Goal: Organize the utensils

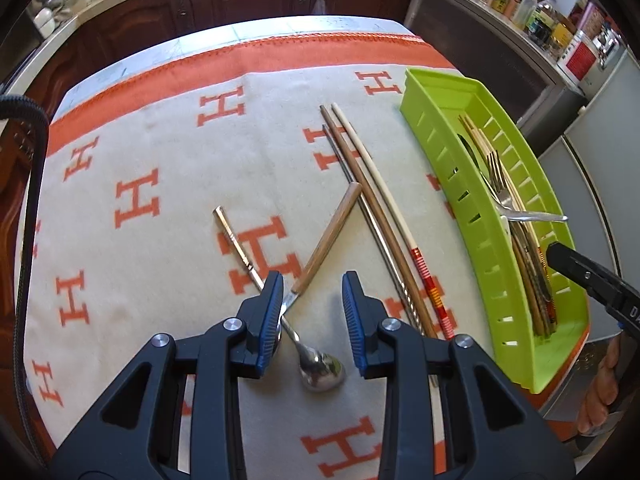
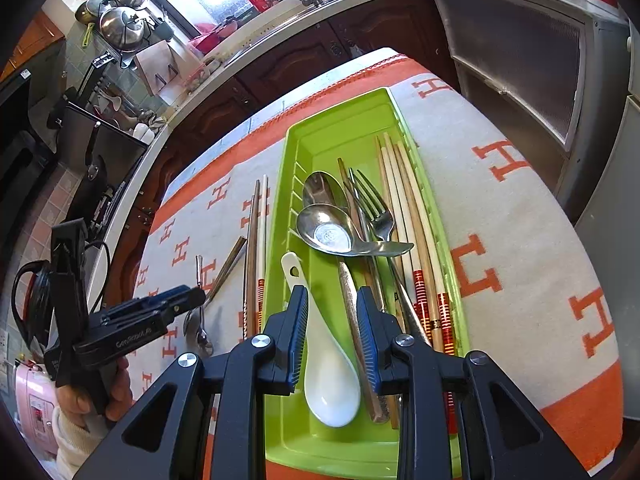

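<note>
My left gripper (image 1: 314,284) hangs open over two utensils that cross on the H-patterned cloth (image 1: 160,152). One is a metal spoon (image 1: 322,372); the other is a wood-handled utensil (image 1: 332,236) whose head is hidden behind my left finger. Neither is between pads that press. Three long chopsticks (image 1: 376,216) lie beside the green tray (image 1: 440,152). My right gripper (image 2: 332,294) stands open above the tray (image 2: 280,208). A white ceramic spoon (image 2: 328,384) and a metal handle lie in the tray below its gap. Metal spoons (image 2: 328,232), a fork (image 2: 376,212) and chopsticks (image 2: 404,208) also fill the tray.
The cloth's orange border (image 1: 240,60) marks the far table edge, with dark wood cabinets (image 1: 240,0) behind it. Jars (image 1: 540,12) crowd the counter at right. A black cable (image 1: 28,200) hangs at left. A hand (image 2: 92,392) holds the left gripper's handle.
</note>
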Motion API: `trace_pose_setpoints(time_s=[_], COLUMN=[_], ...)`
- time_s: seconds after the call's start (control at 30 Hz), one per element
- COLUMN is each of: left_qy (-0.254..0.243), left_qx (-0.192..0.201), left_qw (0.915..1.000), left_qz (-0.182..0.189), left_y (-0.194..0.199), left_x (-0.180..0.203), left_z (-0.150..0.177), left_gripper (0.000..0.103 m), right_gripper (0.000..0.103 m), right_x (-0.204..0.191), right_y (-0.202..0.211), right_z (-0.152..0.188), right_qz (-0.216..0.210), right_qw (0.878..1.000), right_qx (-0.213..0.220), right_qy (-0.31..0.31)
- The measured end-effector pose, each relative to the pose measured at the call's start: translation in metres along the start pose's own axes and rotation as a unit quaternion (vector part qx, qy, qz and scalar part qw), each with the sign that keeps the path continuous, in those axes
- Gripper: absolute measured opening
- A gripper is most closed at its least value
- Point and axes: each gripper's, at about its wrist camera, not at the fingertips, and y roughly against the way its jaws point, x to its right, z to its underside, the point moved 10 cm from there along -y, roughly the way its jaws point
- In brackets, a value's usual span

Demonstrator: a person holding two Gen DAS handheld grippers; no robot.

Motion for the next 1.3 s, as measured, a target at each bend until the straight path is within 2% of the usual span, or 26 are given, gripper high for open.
trace_pose_setpoints(time_s=[0.23, 0.3, 0.37, 0.43, 0.47, 0.6, 0.77, 0.9, 1.07, 1.3], left_qy=[-0.049, -0.056, -0.057, -0.05, -0.04, 0.012, 0.062, 0.071, 0.074, 0.066], left_qx=[-0.015, -0.002, 0.001, -0.003, -0.007, -0.029, -0.028, -0.019, -0.026, -0.048], left_qw=[0.9986, 0.9983, 0.9981, 0.9985, 0.999, 0.9994, 0.9943, 0.9889, 0.9775, 0.9728], left_qz=[-0.013, -0.017, -0.022, -0.023, -0.02, 0.018, 0.082, 0.129, 0.196, 0.217], left_y=[-0.028, -0.031, -0.033, -0.033, -0.033, -0.028, 0.0, 0.028, 0.05, 0.033], left_x=[0.004, 0.006, 0.005, 0.005, 0.004, 0.005, 0.019, 0.047, 0.098, 0.14], left_z=[-0.006, -0.009, -0.012, -0.012, -0.012, -0.011, -0.013, -0.019, -0.029, -0.038], left_gripper=[0.027, 0.027, 0.012, 0.005, 0.005, 0.005, 0.005, 0.005, 0.004, 0.0], right_gripper=[0.025, 0.025, 0.025, 0.025, 0.025, 0.025, 0.025, 0.025, 0.025, 0.025], right_x=[0.002, 0.003, 0.005, 0.007, 0.007, 0.009, 0.01, 0.011, 0.014, 0.021], right_y=[0.002, 0.003, 0.004, 0.003, 0.003, 0.003, 0.007, 0.011, 0.018, 0.029], right_z=[0.001, 0.001, 0.002, 0.002, 0.003, 0.004, 0.005, 0.005, 0.005, 0.008], right_qz=[0.001, 0.004, 0.005, 0.005, 0.005, 0.001, -0.002, -0.005, -0.006, 0.001], right_qw=[1.0, 1.0, 1.0, 1.0, 1.0, 1.0, 1.0, 1.0, 1.0, 1.0], right_qx=[0.0, 0.001, 0.001, 0.0, -0.001, -0.001, 0.004, 0.007, 0.015, 0.023], right_qy=[-0.001, -0.002, -0.005, -0.008, -0.009, -0.012, -0.013, -0.016, -0.019, -0.021])
